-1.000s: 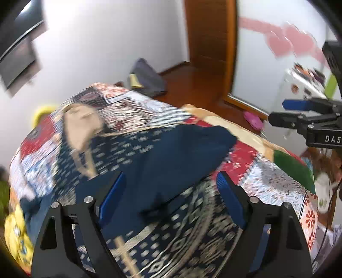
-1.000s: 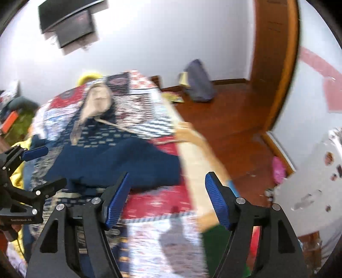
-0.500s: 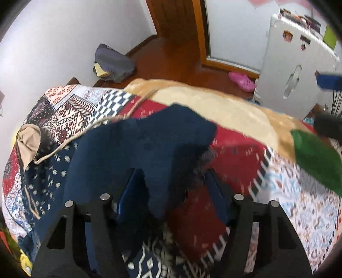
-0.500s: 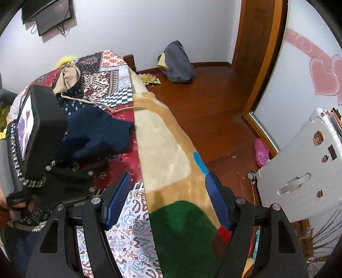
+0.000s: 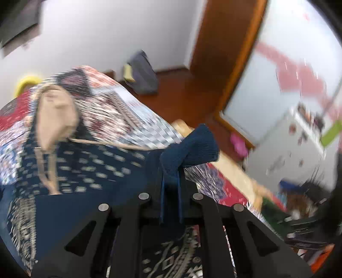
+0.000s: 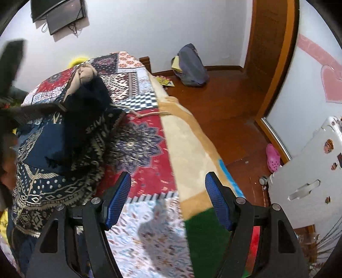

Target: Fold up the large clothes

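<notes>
1. Left hand-held gripper (image 5: 171,184): its jaws are closing, with the 2 blue pads nearly together and the navy ribbed cuff (image 5: 192,147) of the garment between them. The pads press on the fabric; the cuff bunches up and sticks out just past the fingertips. This view is motion-blurred.

2. Right hand-held gripper (image 6: 168,198): its 2 blue pads are spread wide with nothing between them. It hangs above the bed (image 6: 188,149), over the red and pale floral patches of the bedspread (image 6: 149,177), and touches no fabric.

3. Task item: the large garment (image 6: 53,175) is a navy hooded piece with pale geometric patterning. It lies on the bedspread toward the left side of the right wrist view, rumpled, with a dark navy portion (image 6: 85,111) raised into a ridge. Its beige-lined hood (image 6: 82,79) rests at the far end of the bed. A beige drawstring (image 6: 149,114) trails from the garment across the bedspread toward the tan blanket strip (image 6: 188,154) along the bed's right edge.

4. Surroundings: a grey bag (image 6: 192,66) sits on the wooden floor (image 6: 230,102) against the far wall. A pink shoe (image 6: 272,158) lies on the floor near a white suitcase (image 6: 310,177) carrying stickers. A dark screen (image 6: 59,15) is mounted on the wall above the bed.
</notes>
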`<state>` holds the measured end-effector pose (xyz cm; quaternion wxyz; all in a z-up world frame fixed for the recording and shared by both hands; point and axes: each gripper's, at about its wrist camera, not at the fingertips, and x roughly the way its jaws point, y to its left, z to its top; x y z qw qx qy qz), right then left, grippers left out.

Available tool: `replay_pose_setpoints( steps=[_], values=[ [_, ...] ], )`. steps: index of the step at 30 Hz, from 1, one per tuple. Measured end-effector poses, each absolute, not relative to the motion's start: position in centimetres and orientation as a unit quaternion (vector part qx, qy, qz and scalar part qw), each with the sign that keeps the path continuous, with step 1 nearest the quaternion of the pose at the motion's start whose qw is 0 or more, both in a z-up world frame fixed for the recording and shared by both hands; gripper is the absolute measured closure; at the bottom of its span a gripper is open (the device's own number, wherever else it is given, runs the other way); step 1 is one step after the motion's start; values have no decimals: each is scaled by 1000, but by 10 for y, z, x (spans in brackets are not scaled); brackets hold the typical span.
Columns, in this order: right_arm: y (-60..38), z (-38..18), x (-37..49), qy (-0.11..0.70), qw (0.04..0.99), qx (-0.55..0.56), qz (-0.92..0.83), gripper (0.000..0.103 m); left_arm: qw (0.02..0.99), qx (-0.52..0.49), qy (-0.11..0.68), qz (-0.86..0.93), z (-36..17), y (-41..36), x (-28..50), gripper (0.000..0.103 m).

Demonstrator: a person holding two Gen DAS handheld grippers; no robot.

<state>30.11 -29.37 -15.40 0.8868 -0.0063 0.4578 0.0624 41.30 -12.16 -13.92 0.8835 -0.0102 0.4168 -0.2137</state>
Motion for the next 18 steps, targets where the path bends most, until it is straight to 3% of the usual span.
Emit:
replay_pose_setpoints(
  steps=[8,18],
  values=[
    [-233,-146,317,450,886,-32,112,35,941,-16,318,-111,-79,3,380,95],
    [-176,-188,362,506,851,-65,123,35,942,-76,324,-35,-118,132,366,95]
  ],
)
